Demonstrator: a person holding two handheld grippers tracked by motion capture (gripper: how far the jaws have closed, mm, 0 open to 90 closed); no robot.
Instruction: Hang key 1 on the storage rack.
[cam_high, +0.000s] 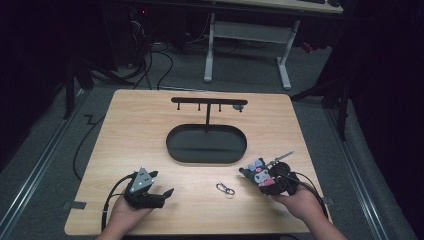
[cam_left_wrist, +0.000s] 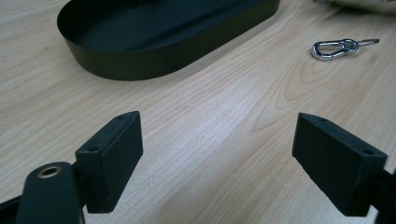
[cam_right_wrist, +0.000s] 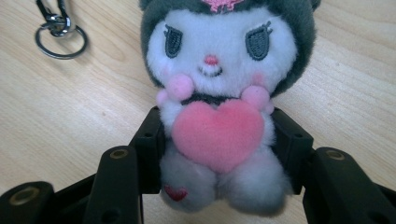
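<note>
A person sits at a light wooden counter with a two-jaw tool in each hand. The right tool holds a small plush toy, its jaws pressed against both sides of the toy's body. The toy has a white face under a dark grey hood with ears, a pink patch at the top of the hood, stitched grey eyes with lashes, a tiny pink nose, pink cheeks and two round pink paws. It hugs a large pink heart against its chest, and a small red heart is sewn on one pale foot. In the high view, the toy sits at the front right of the counter, in the right tool, facing up toward the camera. The left tool rests at the front left with its jaws spread wide and nothing between them. A silver carabiner clip with a key ring lies on the counter between the two tools, near the toy. Behind it, at the centre of the counter, stands a black oval tray with an upright post carrying a horizontal bar with small hooks.
</note>
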